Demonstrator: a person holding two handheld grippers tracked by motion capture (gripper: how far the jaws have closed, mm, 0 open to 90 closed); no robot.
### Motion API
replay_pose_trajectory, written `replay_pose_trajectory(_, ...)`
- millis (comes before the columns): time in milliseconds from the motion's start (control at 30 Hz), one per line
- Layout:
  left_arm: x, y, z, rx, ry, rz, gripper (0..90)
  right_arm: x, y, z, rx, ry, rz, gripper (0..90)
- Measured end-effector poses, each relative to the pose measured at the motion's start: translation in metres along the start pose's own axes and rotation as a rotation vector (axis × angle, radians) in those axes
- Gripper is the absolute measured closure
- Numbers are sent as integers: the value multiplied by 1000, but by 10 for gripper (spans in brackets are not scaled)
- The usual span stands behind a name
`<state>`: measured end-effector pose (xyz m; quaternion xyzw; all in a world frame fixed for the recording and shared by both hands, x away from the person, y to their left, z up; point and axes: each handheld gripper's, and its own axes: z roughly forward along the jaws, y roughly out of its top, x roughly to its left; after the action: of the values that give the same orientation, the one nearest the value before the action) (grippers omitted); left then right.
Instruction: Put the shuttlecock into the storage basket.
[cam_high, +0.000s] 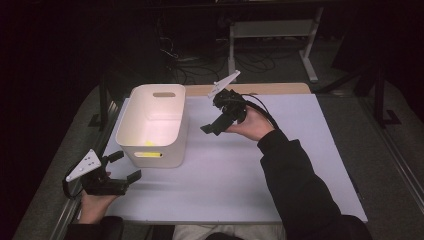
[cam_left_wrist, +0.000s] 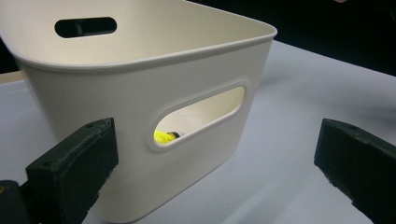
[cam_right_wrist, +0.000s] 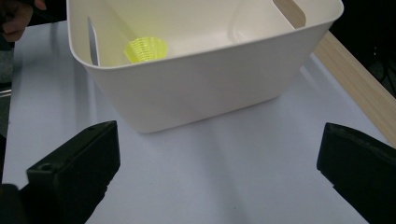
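A white plastic bin (cam_high: 176, 131) with slot handles stands on the left half of the table. A yellow shuttlecock (cam_right_wrist: 145, 48) lies on its floor near one end wall; the left gripper view shows the shuttlecock (cam_left_wrist: 162, 136) through the near handle slot of the bin (cam_left_wrist: 93, 93). My left gripper (cam_high: 126, 165) is open, low at the table's front left, jaws pointing at the bin's near end. My right gripper (cam_high: 212, 117) is open too, held just right of the bin and aimed at the bin's side wall (cam_right_wrist: 196, 88). Nothing sits between either pair of jaws.
A pale mat (cam_high: 250, 165) covers the table. A wooden strip (cam_high: 270, 89) runs along its far edge. Beyond the table, a white desk frame (cam_high: 310, 45) and cables (cam_high: 190, 65) stand on the dark floor. A hand (cam_right_wrist: 16, 18) shows at the top left of the right gripper view.
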<state>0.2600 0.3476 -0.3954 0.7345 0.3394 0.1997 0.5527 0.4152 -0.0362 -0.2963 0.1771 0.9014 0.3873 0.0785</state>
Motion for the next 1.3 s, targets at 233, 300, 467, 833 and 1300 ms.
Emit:
replay_pose_trajectory(233, 0, 0, 0, 0, 1, -1, 0, -4, -14, -5, -17, -1, 15, 0)
replay_pose_trajectory(300, 0, 0, 0, 0, 3, -2, 0, -5, -17, -7, -18, -1, 17, 0)
replay_pose_trajectory(467, 0, 0, 0, 1, 1, 0, 0, -7, -24, -10, -23, -10, 28, 0)
replay_pose_trajectory(833, 0, 0, 0, -1, 0, 0, 0, -8, -37, -15, -25, -16, 48, 0)
replay_pose_trajectory(1300, 0, 0, 0, -1, 2, -3, 0, -6, -55, -27, -49, -18, 69, 0)
